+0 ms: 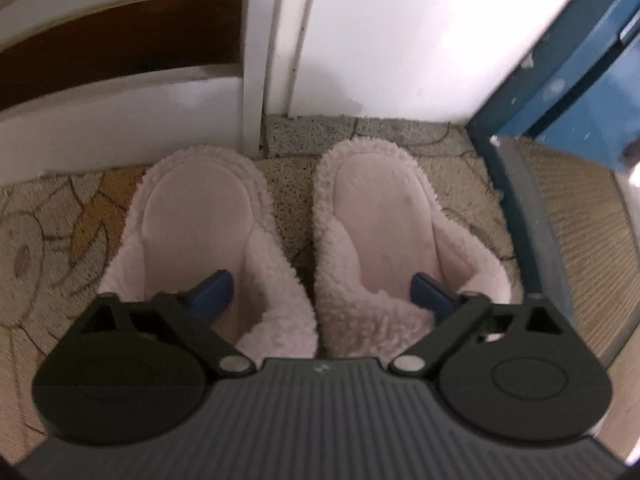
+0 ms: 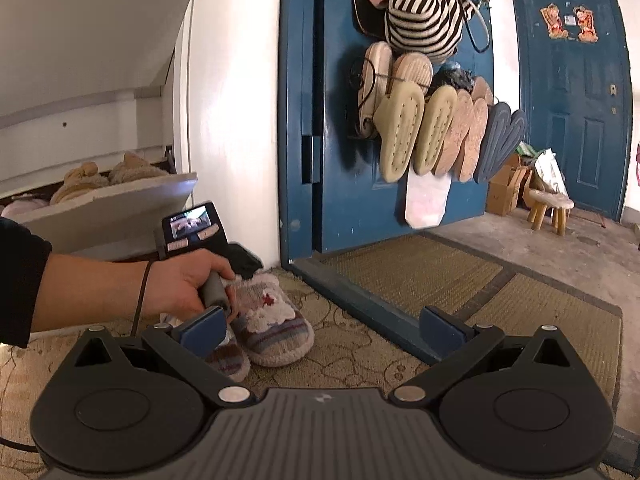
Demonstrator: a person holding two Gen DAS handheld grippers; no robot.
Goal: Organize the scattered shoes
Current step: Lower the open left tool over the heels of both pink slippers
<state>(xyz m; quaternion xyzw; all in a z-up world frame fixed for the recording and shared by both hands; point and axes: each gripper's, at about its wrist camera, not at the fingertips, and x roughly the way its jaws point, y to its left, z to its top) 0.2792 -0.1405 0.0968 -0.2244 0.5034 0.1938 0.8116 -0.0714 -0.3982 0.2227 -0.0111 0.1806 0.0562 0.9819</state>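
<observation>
Beige patterned carpet (image 1: 52, 216) by the white wall carries your pink fleece slippers (image 1: 208, 240) side by side; your left tongs (image 1: 322, 290) grip both inner walls together, right tongs (image 2: 322, 326) gape empty.

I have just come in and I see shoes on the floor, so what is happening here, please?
A person is tidying shoes with two hand-held grippers. The left gripper reaches down over a pair of pink fluffy slippers on the mat by the wall, one finger inside each slipper, squeezing their inner sides together. The right gripper is open and holds nothing. Knitted striped slippers lie near the left hand.
</observation>
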